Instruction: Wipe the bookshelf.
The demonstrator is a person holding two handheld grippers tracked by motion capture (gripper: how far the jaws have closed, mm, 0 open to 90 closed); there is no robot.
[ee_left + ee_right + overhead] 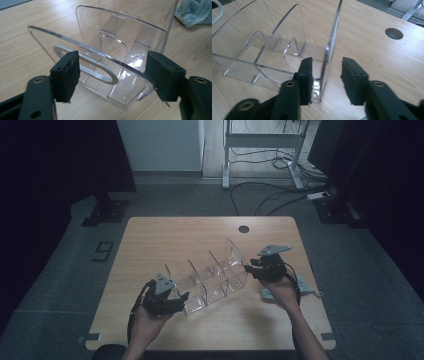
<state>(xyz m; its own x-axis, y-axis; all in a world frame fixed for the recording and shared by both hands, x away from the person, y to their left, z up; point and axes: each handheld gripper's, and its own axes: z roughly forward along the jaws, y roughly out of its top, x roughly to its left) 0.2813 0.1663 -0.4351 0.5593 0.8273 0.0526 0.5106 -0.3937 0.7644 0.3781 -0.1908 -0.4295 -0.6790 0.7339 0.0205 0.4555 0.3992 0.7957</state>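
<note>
A clear acrylic organiser (210, 277) with several upright dividers lies slantwise on the wooden table (175, 235). My left gripper (182, 302) is at its near left end. In the left gripper view the jaws of my left gripper (115, 75) stand apart around the organiser's (120, 37) front plate with its oval handle slot; the plate's edge meets the right pad (165, 75). My right gripper (250, 267) is at the far right end. In the right gripper view my right gripper (327, 75) straddles the organiser's (274, 50) end plate, with a gap on the right side.
A pale blue cloth (305, 287) lies on the table by the person's right hand, seen also in the left gripper view as a cloth (195, 12) at top right. A round cable hole (243, 229) sits near the table's far edge. Cables and a desk frame are on the floor beyond.
</note>
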